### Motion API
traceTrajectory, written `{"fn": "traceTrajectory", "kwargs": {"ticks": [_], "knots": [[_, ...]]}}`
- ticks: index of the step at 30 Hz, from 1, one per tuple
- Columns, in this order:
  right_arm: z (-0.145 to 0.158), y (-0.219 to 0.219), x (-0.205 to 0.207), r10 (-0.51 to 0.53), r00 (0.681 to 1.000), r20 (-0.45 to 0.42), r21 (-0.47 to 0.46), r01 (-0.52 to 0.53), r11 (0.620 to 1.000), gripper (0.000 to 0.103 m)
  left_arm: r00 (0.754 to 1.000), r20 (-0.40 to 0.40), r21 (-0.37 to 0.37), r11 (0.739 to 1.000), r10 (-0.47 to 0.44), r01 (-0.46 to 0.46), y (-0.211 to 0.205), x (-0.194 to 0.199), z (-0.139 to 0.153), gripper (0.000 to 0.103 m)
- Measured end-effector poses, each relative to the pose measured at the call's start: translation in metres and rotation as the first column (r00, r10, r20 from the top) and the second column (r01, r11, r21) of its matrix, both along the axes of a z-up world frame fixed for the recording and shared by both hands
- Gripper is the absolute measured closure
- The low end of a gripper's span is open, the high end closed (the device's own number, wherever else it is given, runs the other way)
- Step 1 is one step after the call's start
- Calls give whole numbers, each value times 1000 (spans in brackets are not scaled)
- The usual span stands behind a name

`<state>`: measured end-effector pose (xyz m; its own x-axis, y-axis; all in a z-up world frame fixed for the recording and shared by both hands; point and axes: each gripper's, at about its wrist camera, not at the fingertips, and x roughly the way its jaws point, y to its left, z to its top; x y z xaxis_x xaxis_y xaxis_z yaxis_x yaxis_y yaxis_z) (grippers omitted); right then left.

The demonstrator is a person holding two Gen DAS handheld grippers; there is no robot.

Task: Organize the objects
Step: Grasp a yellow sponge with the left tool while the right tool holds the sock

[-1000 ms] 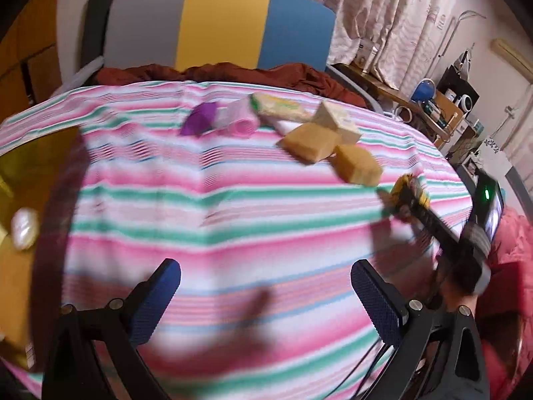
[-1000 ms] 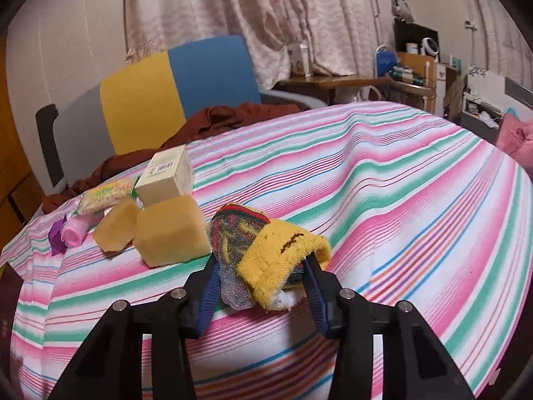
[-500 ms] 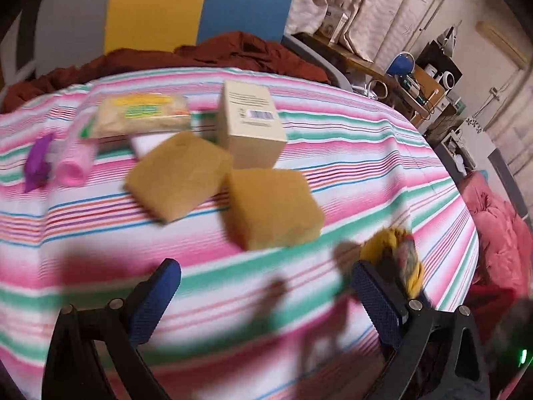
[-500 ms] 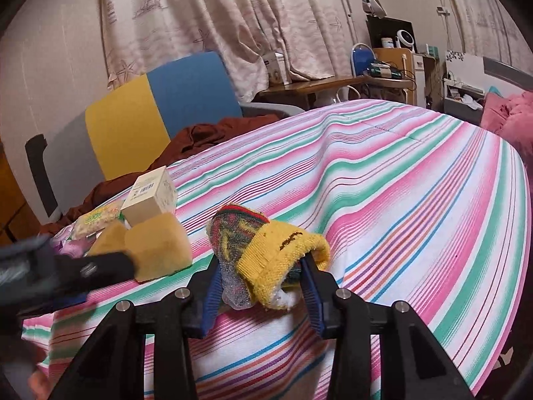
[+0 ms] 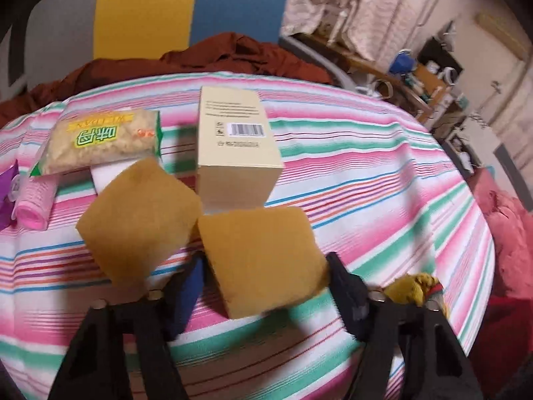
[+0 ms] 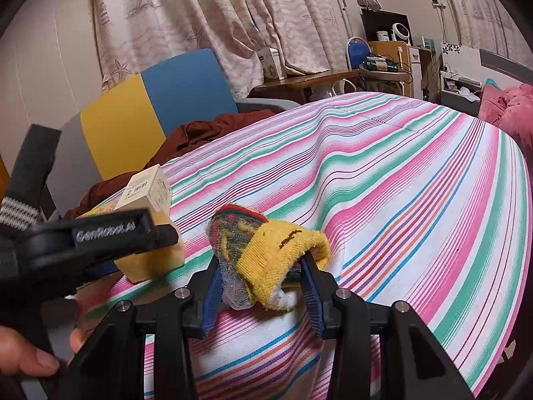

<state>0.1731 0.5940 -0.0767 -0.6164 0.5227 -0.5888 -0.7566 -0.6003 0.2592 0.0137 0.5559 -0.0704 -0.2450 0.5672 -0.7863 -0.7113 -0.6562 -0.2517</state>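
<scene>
The yellow sock (image 6: pixel 283 250), bunched up with a multicoloured knit piece, lies on the striped cloth (image 6: pixel 416 183) of the desk with its cuff opening facing the right hand-held gripper (image 6: pixel 263 296); its long axis cannot be told from the crumpled bundle. That gripper's blue-padded fingers (image 6: pixel 213 293) are closed partway and press the bundle from both sides, holding it low against the cloth. The left hand-held gripper (image 5: pixel 263 286) is spread wide around a tan sponge block (image 5: pixel 263 260), one finger at each side of it; whether they touch it cannot be told through the blur. A second tan sponge (image 5: pixel 140 213) sits just beside it to the left, nearly corner to corner, and a cream carton (image 5: pixel 236 136) lies behind them, its long axis running away toward the far edge. A snack packet (image 5: pixel 100 140) and a pink roll (image 5: pixel 33 200) lie toward the left edge. To the right of the sock the cloth runs bare to the desk's rounded right edge.
</scene>
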Motion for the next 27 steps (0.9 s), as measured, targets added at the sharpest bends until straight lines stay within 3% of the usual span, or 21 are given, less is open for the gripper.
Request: {"fn": "traceTrajectory", "kwargs": {"ticks": [7, 17, 27], "knots": [[1, -1, 0, 1, 1000, 6, 2, -1, 1000, 60, 993, -112, 54, 998, -24, 30, -38, 21, 2, 40], [5, -6, -5, 8, 1000, 24, 32, -9, 999, 60, 992, -106, 131, 990, 71, -57, -113, 29, -1, 41], [16, -34, -23, 171, 984, 45, 154, -176, 972, 60, 986, -153, 140, 989, 64, -42, -154, 51, -7, 46]]}}
